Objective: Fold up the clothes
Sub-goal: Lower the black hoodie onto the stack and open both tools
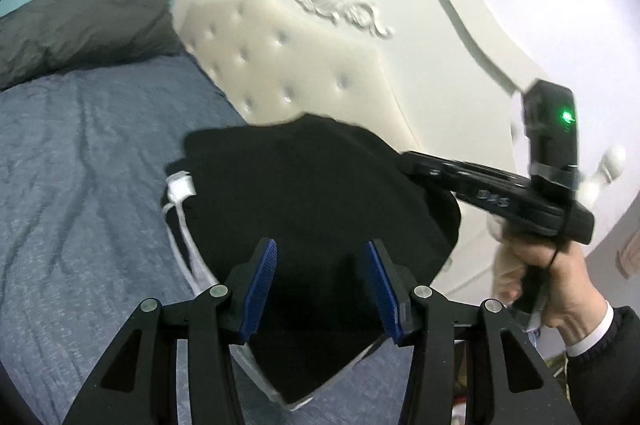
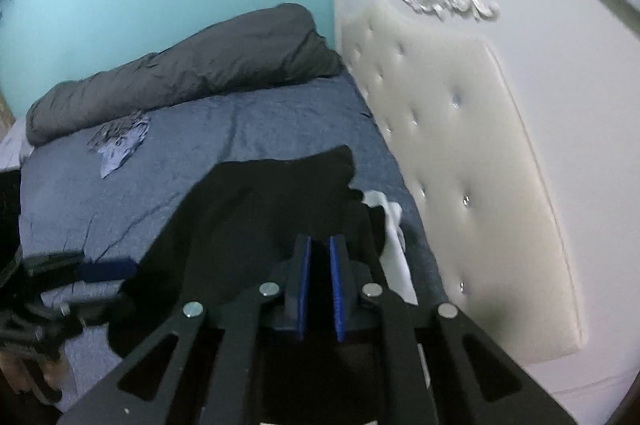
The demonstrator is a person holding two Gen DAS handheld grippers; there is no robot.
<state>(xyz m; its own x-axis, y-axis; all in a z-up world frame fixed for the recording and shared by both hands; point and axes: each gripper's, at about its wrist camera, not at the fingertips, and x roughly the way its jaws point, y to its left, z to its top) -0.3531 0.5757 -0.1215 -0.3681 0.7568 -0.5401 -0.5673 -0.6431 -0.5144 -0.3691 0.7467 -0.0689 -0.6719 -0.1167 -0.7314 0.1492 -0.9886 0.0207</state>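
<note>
Black fabric fills both views: a dark garment (image 1: 312, 201) with white trim and a white tag (image 1: 181, 186) at its left edge lies on the blue-grey bedspread (image 1: 80, 153), close to the tufted cream headboard (image 1: 288, 65). Left gripper (image 1: 320, 289) hangs over the near part of the cloth with its blue pads spread wide and nothing between them. Right gripper (image 2: 320, 289) has its pads drawn almost together with a narrow gap; dark cloth sits right at that gap, and from the left view its tip reaches the garment's far right edge, so it looks pinched on the fabric there, though the black on black keeps me from being sure. This thing reads as soft and light: it sags, bunches and drapes into rounded lumps, with no stiffness to hold a crease by itself. I'd judge it will slump and slide off a loose pinch, so a hold wants a hem or corner, where layers double up, and both edges taken well apart to keep it taut. White trim (image 2: 394, 237) marks an edge worth aiming for. A rolled grey duvet (image 2: 180, 73) lies well apart at the wall.
</note>
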